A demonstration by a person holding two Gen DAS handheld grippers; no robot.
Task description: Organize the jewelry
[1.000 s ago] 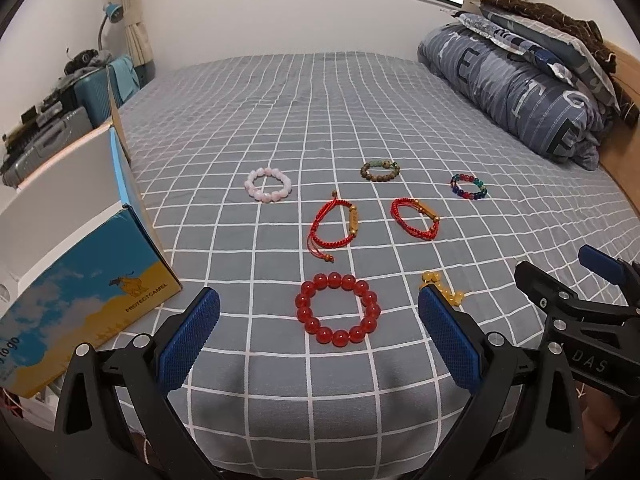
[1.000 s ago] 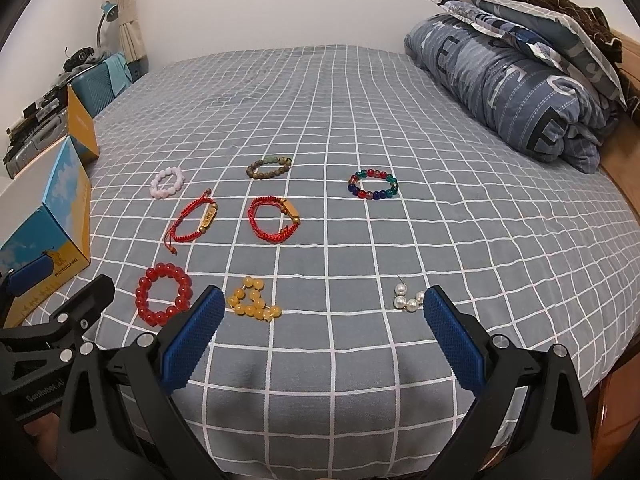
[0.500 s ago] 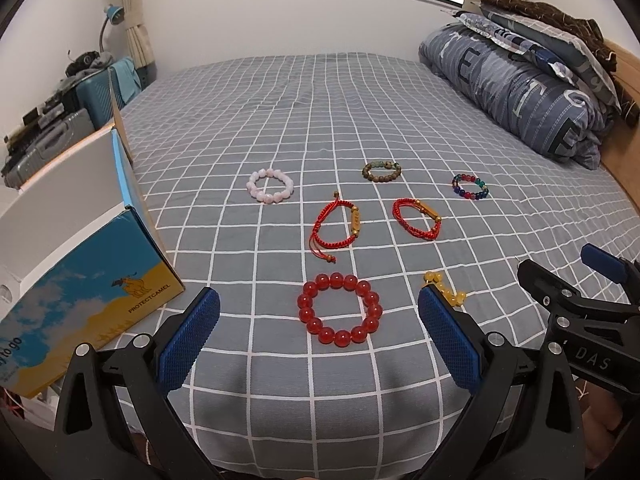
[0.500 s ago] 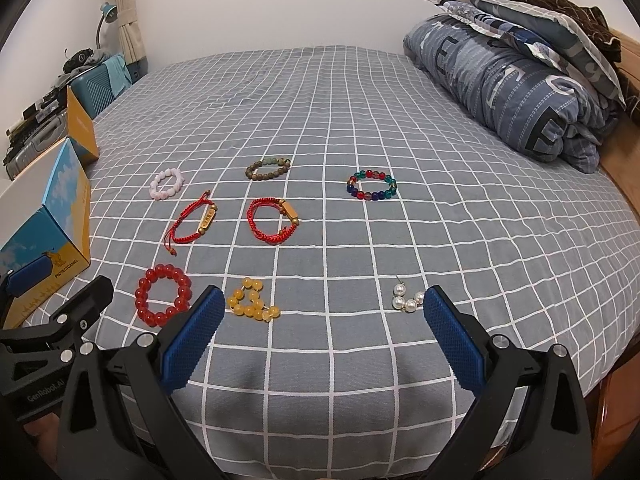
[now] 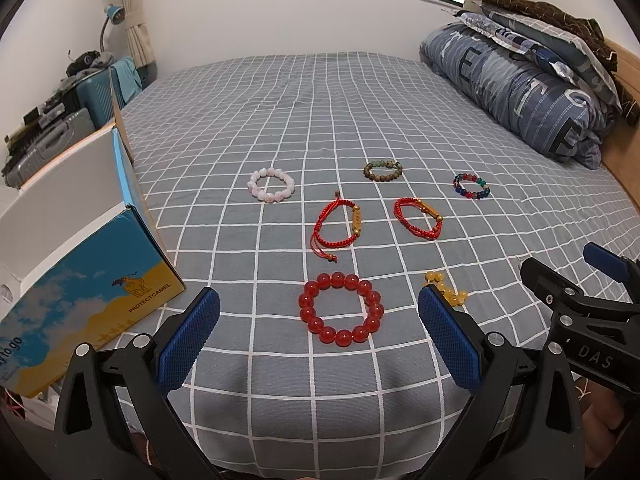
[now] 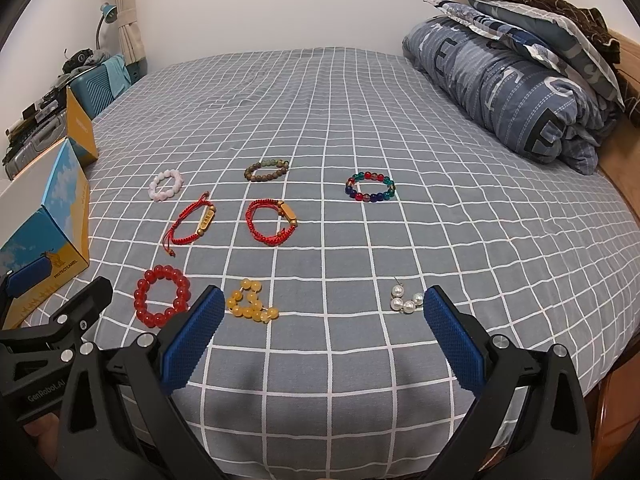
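Several bracelets lie on the grey checked bed sheet. A big red bead bracelet lies just ahead of my open, empty left gripper. Yellow beads and white pearls lie just ahead of my open, empty right gripper. Farther off lie two red cord bracelets, a pink bead bracelet, a brown-green one and a multicoloured one. An open blue and yellow box stands at the left.
A rolled blue duvet and pillows lie along the right side by the wooden bed frame. Suitcases and a lamp stand beyond the bed's left edge. The bed's front edge is just below both grippers.
Both grippers have drifted slightly; the left view has eased back a little so the bracelets sit marginally lower. Nothing was taken hold of or moved.
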